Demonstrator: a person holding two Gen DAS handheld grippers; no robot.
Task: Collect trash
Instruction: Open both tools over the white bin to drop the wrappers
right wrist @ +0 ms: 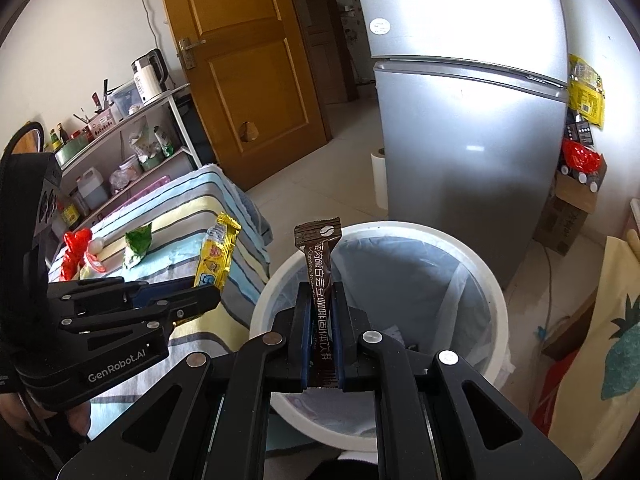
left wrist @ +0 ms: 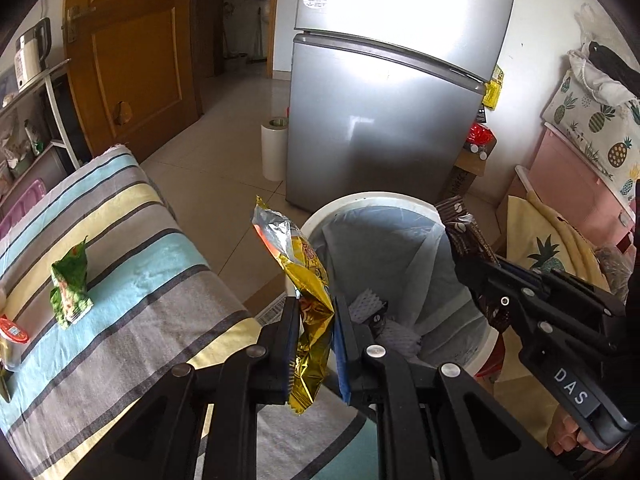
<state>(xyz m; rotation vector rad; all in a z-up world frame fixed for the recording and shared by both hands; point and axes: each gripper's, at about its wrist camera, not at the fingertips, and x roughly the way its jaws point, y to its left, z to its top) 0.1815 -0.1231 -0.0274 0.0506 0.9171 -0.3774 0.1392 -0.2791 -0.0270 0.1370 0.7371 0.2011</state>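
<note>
My left gripper (left wrist: 316, 306) is shut on a crumpled gold snack wrapper (left wrist: 298, 256), which sticks up between the pads just left of the white trash bin (left wrist: 362, 199). The same wrapper (right wrist: 216, 258) and left gripper (right wrist: 204, 294) show in the right wrist view over the table edge. My right gripper (right wrist: 322, 294) is shut on a brown coffee stick sachet (right wrist: 320, 264), held upright over the near rim of the lined bin (right wrist: 460, 240). A green wrapper (left wrist: 70, 288) and red wrapper (right wrist: 74, 246) lie on the striped tablecloth (left wrist: 132, 240).
A silver fridge (left wrist: 380, 120) stands behind the bin, a paper roll (left wrist: 274, 148) beside it. A wooden door (left wrist: 132, 52) and a cluttered shelf rack (right wrist: 120, 140) are at the left. Pink drawers (left wrist: 568, 184) and pineapple-print cloth (left wrist: 552, 248) crowd the right.
</note>
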